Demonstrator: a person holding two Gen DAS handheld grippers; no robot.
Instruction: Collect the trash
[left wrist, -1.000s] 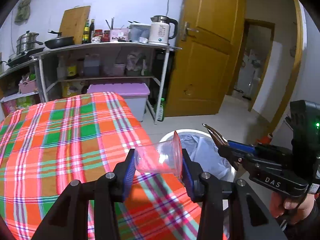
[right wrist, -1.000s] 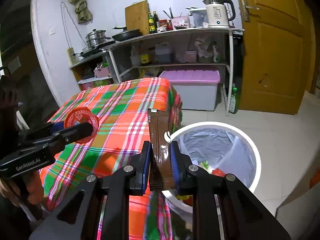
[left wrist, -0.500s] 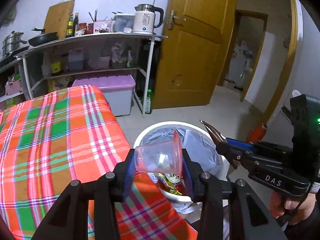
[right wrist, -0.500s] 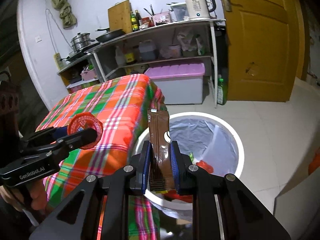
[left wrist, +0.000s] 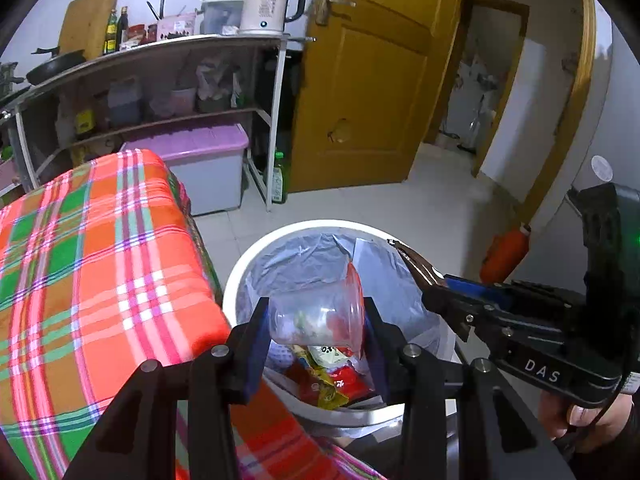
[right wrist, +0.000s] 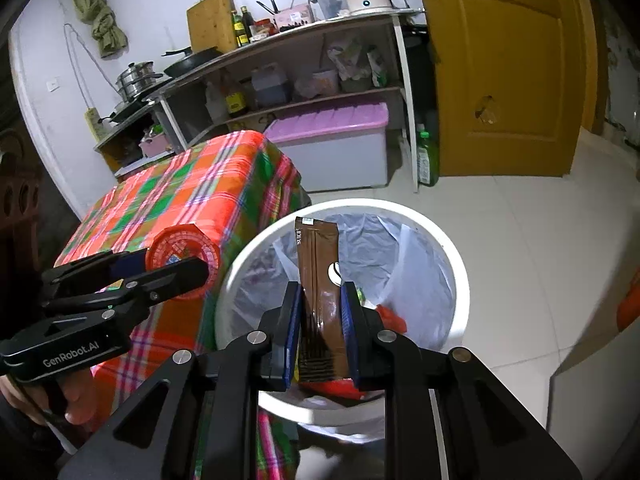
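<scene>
My left gripper [left wrist: 316,320] is shut on a clear plastic cup with a red rim [left wrist: 320,312], held on its side over the white trash bin [left wrist: 256,256]. The bin has a clear liner and holds several wrappers [left wrist: 328,376]. My right gripper [right wrist: 320,320] is shut on a brown sachet [right wrist: 318,276], upright above the same bin [right wrist: 448,248]. The right gripper with the sachet also shows in the left wrist view [left wrist: 424,276]. The left gripper and the cup's red base [right wrist: 184,260] show at the left of the right wrist view.
A table with an orange, green and pink plaid cloth [left wrist: 92,264] stands directly left of the bin. Behind are a metal shelf [left wrist: 168,48] with kitchenware, a purple-lidded storage box [left wrist: 196,168], a green bottle [left wrist: 278,178] and a wooden door [left wrist: 380,80]. White tiled floor surrounds the bin.
Both grippers have moved from above the table edge to over the bin, each still holding its item. The bin now fills the middle of both views.
</scene>
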